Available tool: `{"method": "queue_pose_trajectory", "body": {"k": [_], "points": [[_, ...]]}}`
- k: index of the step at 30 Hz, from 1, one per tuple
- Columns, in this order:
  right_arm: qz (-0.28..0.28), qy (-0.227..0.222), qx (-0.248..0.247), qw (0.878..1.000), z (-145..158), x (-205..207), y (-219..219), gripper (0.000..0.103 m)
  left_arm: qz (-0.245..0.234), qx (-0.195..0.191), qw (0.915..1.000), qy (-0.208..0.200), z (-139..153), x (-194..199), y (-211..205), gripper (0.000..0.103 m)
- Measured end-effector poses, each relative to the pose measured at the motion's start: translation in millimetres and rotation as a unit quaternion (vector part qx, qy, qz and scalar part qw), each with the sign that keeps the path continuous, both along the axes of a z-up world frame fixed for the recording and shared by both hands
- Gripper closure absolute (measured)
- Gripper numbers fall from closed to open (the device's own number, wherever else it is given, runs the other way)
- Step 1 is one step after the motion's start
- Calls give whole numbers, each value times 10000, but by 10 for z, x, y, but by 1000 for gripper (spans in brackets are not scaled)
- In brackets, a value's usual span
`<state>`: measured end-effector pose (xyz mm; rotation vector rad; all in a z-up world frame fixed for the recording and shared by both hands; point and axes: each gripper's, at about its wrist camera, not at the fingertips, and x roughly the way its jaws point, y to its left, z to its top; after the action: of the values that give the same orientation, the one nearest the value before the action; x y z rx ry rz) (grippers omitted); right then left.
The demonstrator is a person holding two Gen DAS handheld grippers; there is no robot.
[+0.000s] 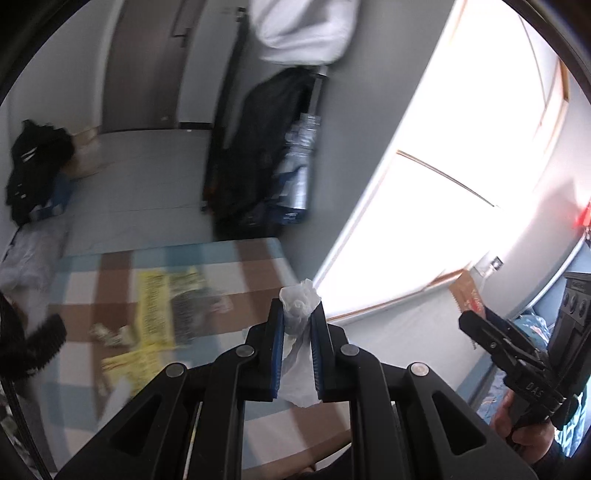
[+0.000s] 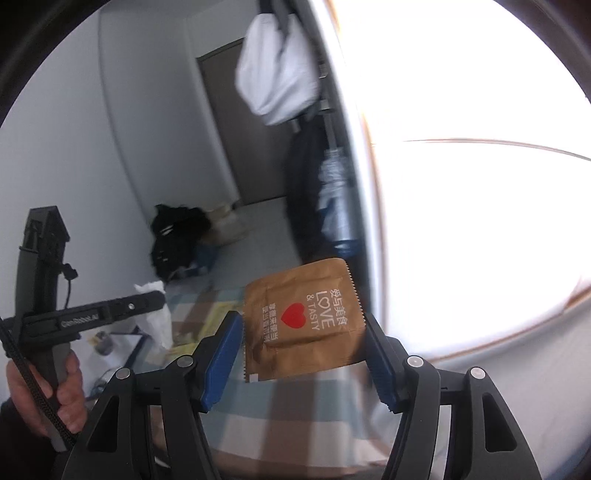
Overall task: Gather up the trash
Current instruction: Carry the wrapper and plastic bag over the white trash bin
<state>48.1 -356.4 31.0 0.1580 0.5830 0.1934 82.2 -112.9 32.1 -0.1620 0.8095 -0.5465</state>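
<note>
My left gripper (image 1: 298,308) is shut on a crumpled white tissue (image 1: 297,295), which sticks out above and below the blue pads. It hangs over a checked table (image 1: 258,266). In the right wrist view, my right gripper (image 2: 301,319) is shut on a brown paper packet (image 2: 295,291) with a red heart and "LOVE & TASTY" print, gripped by its side edges. Each gripper appears in the other's view: the right gripper (image 1: 480,328) with the packet (image 1: 466,293) at the far right, and the left gripper (image 2: 157,295) with the tissue (image 2: 149,287) at the left.
Yellow wrappers (image 1: 159,306) and small scraps (image 1: 107,334) lie on the checked table. Beyond it are a black bag (image 1: 37,166) on the floor, a dark suitcase with bottled water (image 1: 295,173), a hanging white garment (image 1: 303,29), a door (image 1: 155,62) and a bright window (image 1: 443,147).
</note>
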Motion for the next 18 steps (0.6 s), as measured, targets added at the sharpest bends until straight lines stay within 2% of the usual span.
{"method": "queue_pose_trajectory", "body": {"k": [5, 10, 13, 16, 18], "points": [[-372, 123, -24, 9992, -14, 17, -426, 39, -392, -42, 9992, 93, -41, 82, -438, 94], [-767, 256, 7, 9967, -118, 42, -876, 39, -818, -61, 9959, 377, -183, 215, -901, 94], [-1005, 427, 74, 9940, -259, 78, -1142, 39, -1088, 13, 9923, 599, -330, 301, -1196, 94], [-1203, 641, 8, 9907, -448, 132, -1338, 39, -1327, 34, 9862, 985, -552, 422, -1473, 94], [-1303, 867, 7, 9877, -663, 178, -1481, 39, -1458, 39, 9819, 1206, -688, 493, -1625, 94]]}}
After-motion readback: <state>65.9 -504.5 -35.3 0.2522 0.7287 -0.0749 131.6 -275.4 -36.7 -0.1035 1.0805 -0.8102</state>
